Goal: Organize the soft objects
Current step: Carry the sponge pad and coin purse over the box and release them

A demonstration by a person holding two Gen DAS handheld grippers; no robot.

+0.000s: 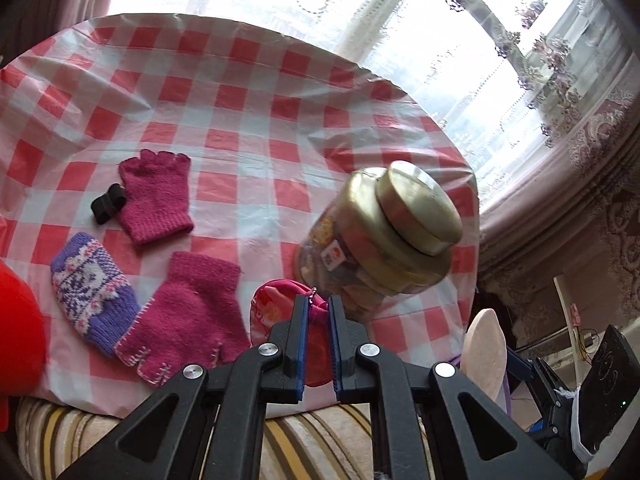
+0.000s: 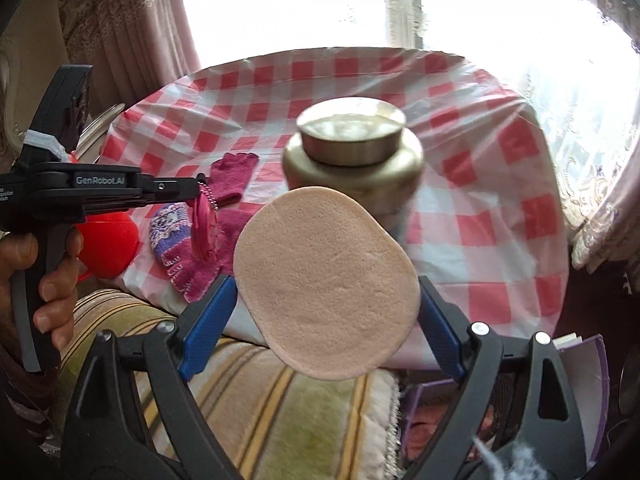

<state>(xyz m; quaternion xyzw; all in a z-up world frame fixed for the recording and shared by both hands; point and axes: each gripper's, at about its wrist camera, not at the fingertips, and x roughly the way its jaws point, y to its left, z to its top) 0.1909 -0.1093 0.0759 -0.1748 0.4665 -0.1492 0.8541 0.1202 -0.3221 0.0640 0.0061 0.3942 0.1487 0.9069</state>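
My left gripper is shut on a small pink pouch by its ball chain, held above the table's near edge; the pouch also shows hanging in the right wrist view. My right gripper is shut on a flat beige sponge pad, held in front of the table; the pad also shows in the left wrist view. On the checked tablecloth lie two magenta fingerless gloves, a purple patterned mitten and a black hair band.
A gold-lidded jar stands near the table's right edge, also in the right wrist view. A red soft object sits at the left. A striped cushion lies below the table edge. Curtains and a window are behind.
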